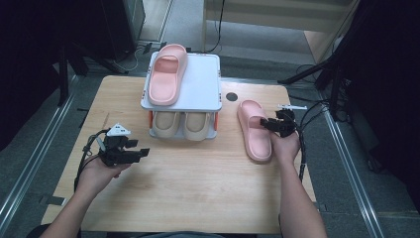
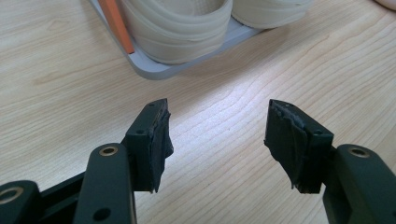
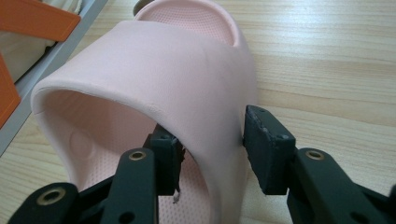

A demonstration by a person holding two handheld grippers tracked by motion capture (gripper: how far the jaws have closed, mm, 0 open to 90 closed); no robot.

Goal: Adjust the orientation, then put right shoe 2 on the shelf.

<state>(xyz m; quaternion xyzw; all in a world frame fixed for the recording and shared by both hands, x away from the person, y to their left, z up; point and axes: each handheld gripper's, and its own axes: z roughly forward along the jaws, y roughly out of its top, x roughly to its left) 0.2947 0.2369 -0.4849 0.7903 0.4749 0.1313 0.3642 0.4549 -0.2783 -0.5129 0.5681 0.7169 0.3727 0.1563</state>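
Straddling the side wall of the pink slipper's strap, the right gripper (image 3: 212, 154) has one of its fingers (image 3: 167, 161) inside the foot opening and the other outside against the strap's outer face; the outer pad touches or all but touches the foam, while contact at the inner pad cannot be told, so the grip does not read as fully clenched. The pink slipper (image 1: 254, 130) lies sole-down on the wooden surface (image 1: 188, 183), just to the right of the two-tier shoe rack (image 1: 214, 84) and apart from it. Its mate (image 1: 167, 73) rests on the rack's top shelf, and a beige pair (image 1: 181, 124) occupies the lower shelf. The left gripper (image 1: 141, 148) is held low over the bare surface on the left, fingers (image 2: 154, 140) released and wide apart with nothing between them. Assessment: the slipper appears to be moulded foam, so it should be light, soft and springy, with a matt skin that is unlikely to slip. The strap wall is the sound place to take hold, being thin enough to fit between the pads; it will likely squash under pressure, so a firm squeeze is advisable. Held at one side, the slipper may swing or tilt when lifted.
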